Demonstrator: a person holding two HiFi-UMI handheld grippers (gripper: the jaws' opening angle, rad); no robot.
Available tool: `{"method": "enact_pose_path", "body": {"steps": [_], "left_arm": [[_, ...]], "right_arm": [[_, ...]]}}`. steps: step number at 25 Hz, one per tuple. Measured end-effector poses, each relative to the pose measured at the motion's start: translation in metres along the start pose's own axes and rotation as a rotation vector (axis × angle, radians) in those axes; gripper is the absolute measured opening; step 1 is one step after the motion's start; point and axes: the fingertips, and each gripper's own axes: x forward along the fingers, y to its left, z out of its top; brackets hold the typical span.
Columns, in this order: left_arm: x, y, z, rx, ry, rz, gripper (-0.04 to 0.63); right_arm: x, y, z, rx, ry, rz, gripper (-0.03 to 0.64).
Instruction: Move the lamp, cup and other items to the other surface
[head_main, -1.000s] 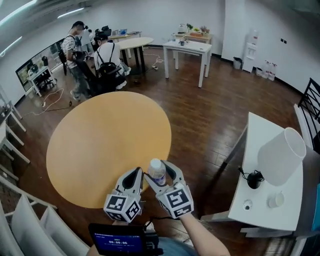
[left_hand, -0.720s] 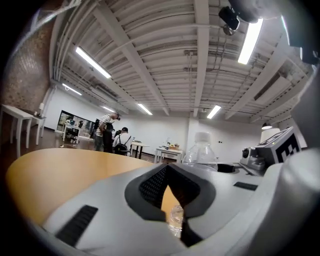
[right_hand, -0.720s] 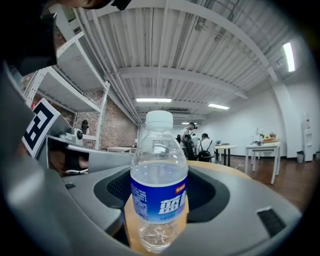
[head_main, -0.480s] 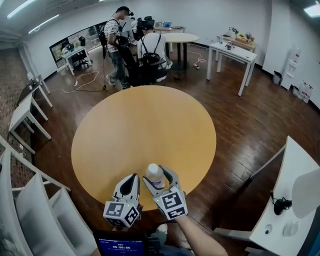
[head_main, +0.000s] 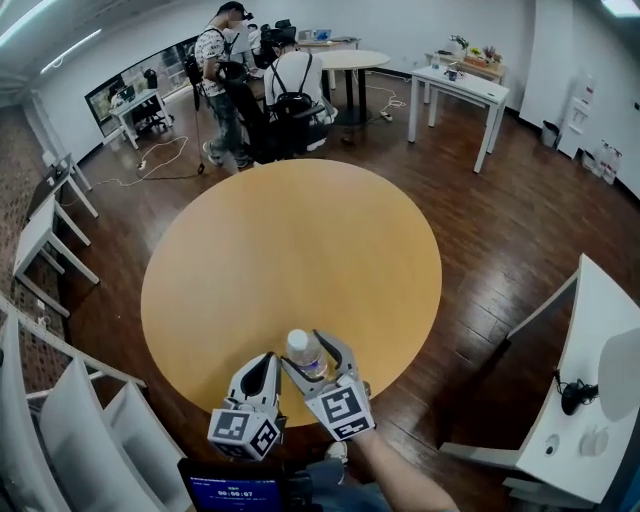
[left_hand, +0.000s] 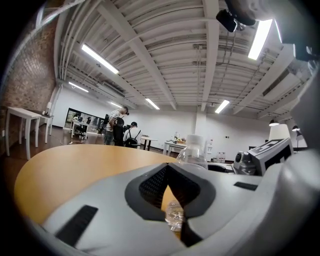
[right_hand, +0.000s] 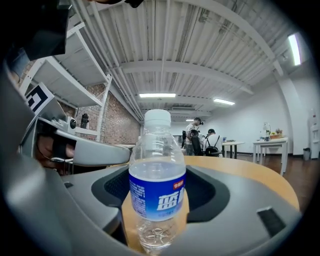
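**Head view:** A round tabletop (head_main: 290, 270) of pale wood fills the middle of the room. A plastic water bottle (head_main: 303, 350) stands upright at its near edge. The right gripper (head_main: 308, 358) has one finger on each side of the bottle. The left gripper (head_main: 264, 361) sits just beside it on the left, holding nothing. At the far right the lamp (head_main: 622, 372), with a white shade, stands on a white tabletop (head_main: 570, 420), well apart from the bottle (the small items (head_main: 597, 440) near it are too small to tell). People (head_main: 285, 85) stand at the far side of the room.

**Left gripper view:** Its fingers (left_hand: 152, 187) are closed together with nothing between them. The bottle (left_hand: 192, 150) rises just beyond them, cap upward, above the round tabletop (left_hand: 70, 167).

**Right gripper view:** The bottle (right_hand: 157, 185) stands between the fingers (right_hand: 207, 192), which are opening. A sliver of tabletop (right_hand: 250, 172) shows on each side of the bottle, so the pads do not press on it. The bottle is clear, with a white cap and a blue label. It holds clear liquid (water, by the look) up to roughly just above the label. Its base rests on the wood.
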Motion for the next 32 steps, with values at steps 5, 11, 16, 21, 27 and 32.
{"method": "enact_pose_path", "body": {"steps": [5,11,16,21,27,32], "left_arm": [[-0.002,-0.003,-0.001,0.006,-0.004,-0.016,0.011],[-0.012,-0.01,0.004,0.009,-0.014,-0.017,0.011],[-0.009,-0.042,0.008,0.014,-0.028,-0.066,0.011],[-0.001,-0.097,0.013,0.024,-0.03,-0.153,0.011],[0.031,-0.19,0.013,0.031,-0.017,-0.343,0.011],[0.054,-0.269,0.012,0.056,0.018,-0.48,0.011]], "right_arm": [[-0.008,-0.004,0.002,0.015,0.005,-0.034,0.342],[-0.025,-0.002,0.013,0.017,-0.005,-0.055,0.342],[-0.055,-0.008,0.025,-0.055,-0.02,-0.078,0.297],[-0.105,-0.028,0.039,-0.058,-0.025,-0.131,0.129],[-0.179,-0.079,0.039,-0.066,-0.008,-0.267,0.066],[-0.241,-0.124,0.05,-0.065,-0.018,-0.39,0.038]]}}
